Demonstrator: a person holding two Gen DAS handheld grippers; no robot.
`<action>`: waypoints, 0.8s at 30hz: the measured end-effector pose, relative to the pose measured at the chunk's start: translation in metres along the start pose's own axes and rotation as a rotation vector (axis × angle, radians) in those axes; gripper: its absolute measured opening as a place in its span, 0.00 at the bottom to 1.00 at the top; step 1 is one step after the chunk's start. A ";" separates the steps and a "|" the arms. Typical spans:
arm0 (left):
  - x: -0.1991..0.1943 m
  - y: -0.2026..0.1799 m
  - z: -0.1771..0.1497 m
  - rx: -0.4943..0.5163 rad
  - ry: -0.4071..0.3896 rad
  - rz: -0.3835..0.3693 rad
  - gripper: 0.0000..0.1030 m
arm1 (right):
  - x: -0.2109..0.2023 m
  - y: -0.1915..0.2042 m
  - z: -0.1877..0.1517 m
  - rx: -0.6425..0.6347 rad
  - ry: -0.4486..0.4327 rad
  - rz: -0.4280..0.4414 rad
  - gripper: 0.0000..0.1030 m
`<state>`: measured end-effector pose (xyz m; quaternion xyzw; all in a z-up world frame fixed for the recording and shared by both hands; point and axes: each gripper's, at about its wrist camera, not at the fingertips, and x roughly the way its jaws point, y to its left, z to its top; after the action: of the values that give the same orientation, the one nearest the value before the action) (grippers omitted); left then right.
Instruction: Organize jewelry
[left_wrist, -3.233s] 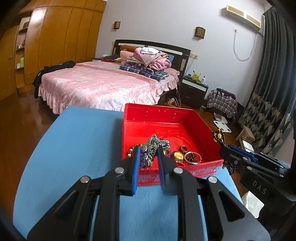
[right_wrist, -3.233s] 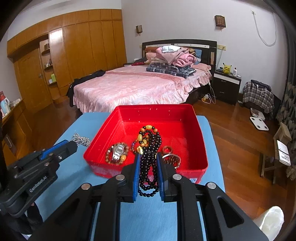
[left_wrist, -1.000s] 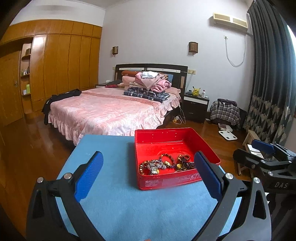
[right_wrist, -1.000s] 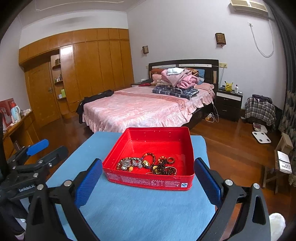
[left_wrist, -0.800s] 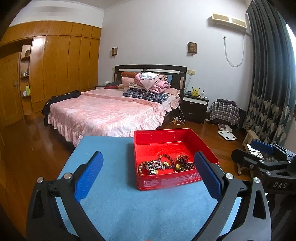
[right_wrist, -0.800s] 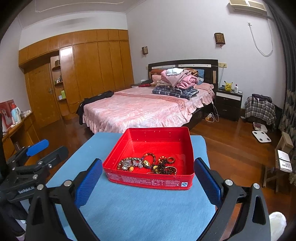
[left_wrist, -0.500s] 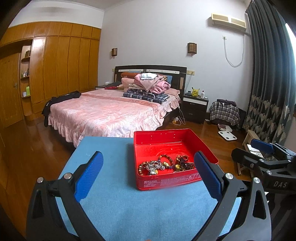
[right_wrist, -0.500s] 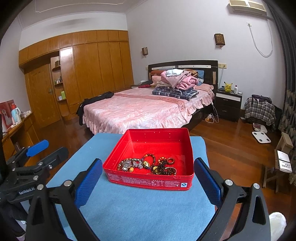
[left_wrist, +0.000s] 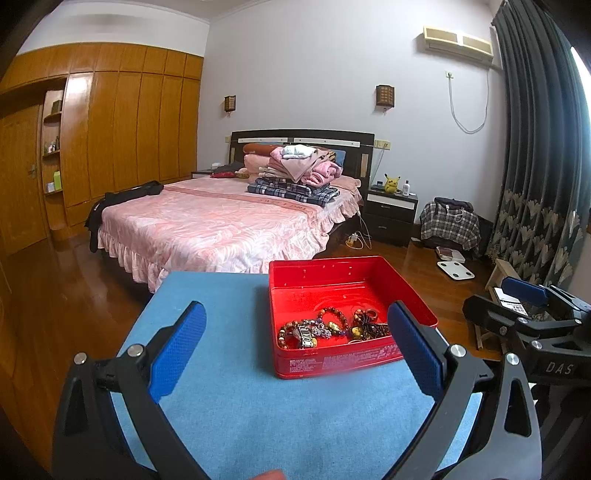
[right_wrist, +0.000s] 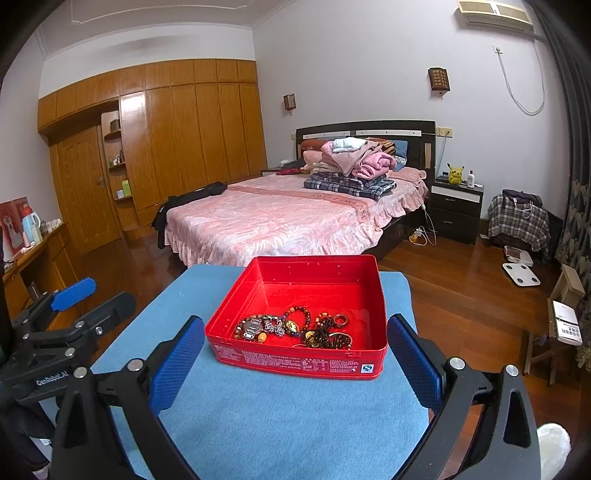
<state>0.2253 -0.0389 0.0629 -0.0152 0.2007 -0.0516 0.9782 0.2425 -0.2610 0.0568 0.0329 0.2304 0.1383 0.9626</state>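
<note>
Blue cloth-covered table (left_wrist: 280, 417) (right_wrist: 295, 417), rounded at the corners, standing on a wooden floor. Directly on it, a red tin box (left_wrist: 340, 363) (right_wrist: 295, 363) toward the far right part of the top, lid off, white print along its near wall. Inside the box, at the near end, a tangle of jewelry (left_wrist: 332, 330) (right_wrist: 295, 328): bead bracelets, a watch, rings.

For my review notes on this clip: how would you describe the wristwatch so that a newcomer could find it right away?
Start at the blue-covered table and the open red tin on it. The jewelry is heaped along the tin's near wall; the wristwatch lies at the left end of that heap. Its flat silver-grey metal face sets it apart from the round bead bracelets beside it.
</note>
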 end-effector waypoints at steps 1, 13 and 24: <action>0.000 0.000 0.000 0.000 0.000 0.000 0.93 | -0.002 0.000 0.001 0.000 0.000 -0.001 0.94; -0.001 0.001 0.000 -0.001 -0.001 0.001 0.93 | -0.003 -0.001 0.003 0.000 0.001 0.000 0.94; -0.001 0.002 0.000 -0.002 -0.001 0.002 0.93 | -0.003 -0.001 0.003 0.001 0.001 -0.001 0.94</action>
<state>0.2247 -0.0370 0.0628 -0.0162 0.2005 -0.0506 0.9783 0.2416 -0.2631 0.0607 0.0331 0.2310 0.1378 0.9626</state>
